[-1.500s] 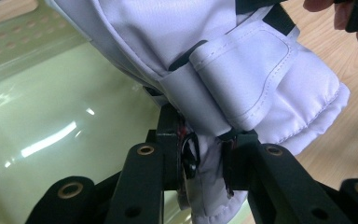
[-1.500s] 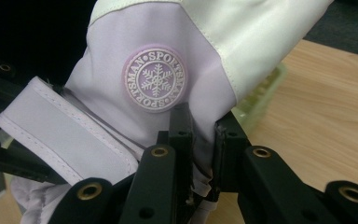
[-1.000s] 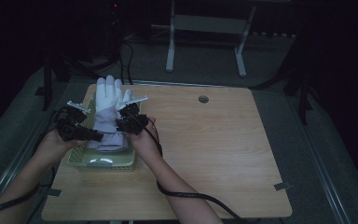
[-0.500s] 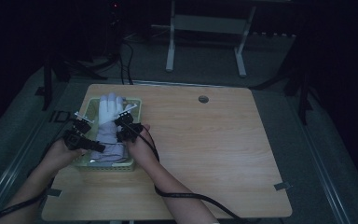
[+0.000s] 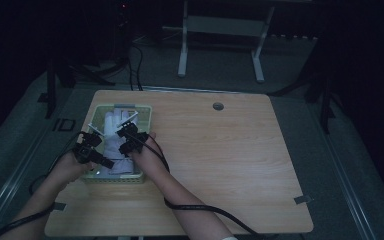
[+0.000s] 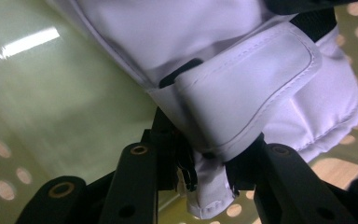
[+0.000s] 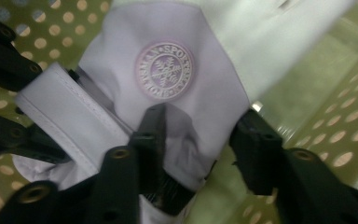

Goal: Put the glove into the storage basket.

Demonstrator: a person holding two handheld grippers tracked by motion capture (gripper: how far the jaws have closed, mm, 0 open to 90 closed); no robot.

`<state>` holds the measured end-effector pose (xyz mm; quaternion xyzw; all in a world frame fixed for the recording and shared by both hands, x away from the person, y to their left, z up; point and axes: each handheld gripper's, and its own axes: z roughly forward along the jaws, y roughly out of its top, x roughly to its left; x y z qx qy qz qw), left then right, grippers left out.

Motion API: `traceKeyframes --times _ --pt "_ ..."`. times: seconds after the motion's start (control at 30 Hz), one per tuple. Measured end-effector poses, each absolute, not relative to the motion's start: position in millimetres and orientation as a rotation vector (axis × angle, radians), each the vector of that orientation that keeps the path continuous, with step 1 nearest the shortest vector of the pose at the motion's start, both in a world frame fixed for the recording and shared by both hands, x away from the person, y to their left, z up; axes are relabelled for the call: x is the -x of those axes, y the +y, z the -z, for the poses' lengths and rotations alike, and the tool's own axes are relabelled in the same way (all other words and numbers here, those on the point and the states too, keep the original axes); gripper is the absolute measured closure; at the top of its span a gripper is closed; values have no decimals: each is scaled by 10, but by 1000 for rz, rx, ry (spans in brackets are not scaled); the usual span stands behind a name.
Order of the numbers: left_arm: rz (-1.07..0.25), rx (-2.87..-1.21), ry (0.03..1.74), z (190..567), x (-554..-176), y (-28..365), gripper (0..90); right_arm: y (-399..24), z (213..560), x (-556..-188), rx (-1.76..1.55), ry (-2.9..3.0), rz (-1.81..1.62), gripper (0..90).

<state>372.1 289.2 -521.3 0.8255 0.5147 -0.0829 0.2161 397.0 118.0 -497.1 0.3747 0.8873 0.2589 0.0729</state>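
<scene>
A white padded glove (image 5: 114, 146) lies in a pale green perforated basket (image 5: 130, 106) at the table's left. My left gripper (image 5: 102, 159) grips the glove's strap cuff (image 6: 242, 88). Its jaws have just been opening a little, but the cuff's edge is still pinched between the pads (image 6: 212, 168). My right gripper (image 5: 125, 149) is over the glove's back, near the round logo patch (image 7: 164, 71). Its jaws have just been opening and stand apart (image 7: 200, 140), with glove fabric loose between them. The basket floor (image 7: 335, 116) lies right under the glove.
The basket's walls (image 6: 51, 93) close in on both grippers. My left gripper's black jaws (image 7: 4, 60) sit close to my right gripper. The wooden table (image 5: 230, 150) stretches to the right, with a cable hole (image 5: 218, 106) near its far edge. A black cable (image 5: 200, 207) trails across the front.
The glove stood upright above the basket, held by both grippers. Both hands have come down with it, and it now lies inside the basket.
</scene>
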Motion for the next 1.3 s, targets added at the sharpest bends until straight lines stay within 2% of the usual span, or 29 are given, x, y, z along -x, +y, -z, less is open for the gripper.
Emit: traceKeyframes --times 0.23,0.4,0.5,0.53,0.57,0.63,0.73,0.87,0.97,1.07,1.3 --pt "125 -2313 1420 5190 -3703 2850 542 1151 4940 -3962 -1084 2674 -794 468" --pt "68 -2277 1402 5161 -3668 2843 454 1083 4867 -3960 -1058 2673 -862 404" --pt "29 -2258 1393 5133 -3642 2843 360 1052 4812 -3959 -1052 2671 -875 373" --pt "37 -2218 1368 5106 -3615 2861 360 1037 4792 -3959 -1053 2675 -884 360" --pt "43 -2185 1372 5099 -3604 2864 260 1007 4761 -3959 -1055 2678 -897 326" --pt "37 -2147 1364 5084 -3576 2885 161 972 4739 -3968 -1067 2675 -903 310" --pt "-60 -2102 1377 5043 -3529 2898 122 935 4725 -3970 -1072 2685 -915 268" --pt "-140 -1996 1339 4954 -3452 2946 17 868 4699 -3960 -1063 2696 -973 222" --pt "-218 -1922 1307 4896 -3371 2946 17 822 4673 -3953 -1058 2697 -1002 217" --pt "-283 -1917 1285 4863 -3301 2922 17 789 4655 -3938 -1023 2702 -1013 195" --pt "-267 -1864 1227 4792 -3141 2797 18 643 4616 -3907 -974 2695 -1046 164"
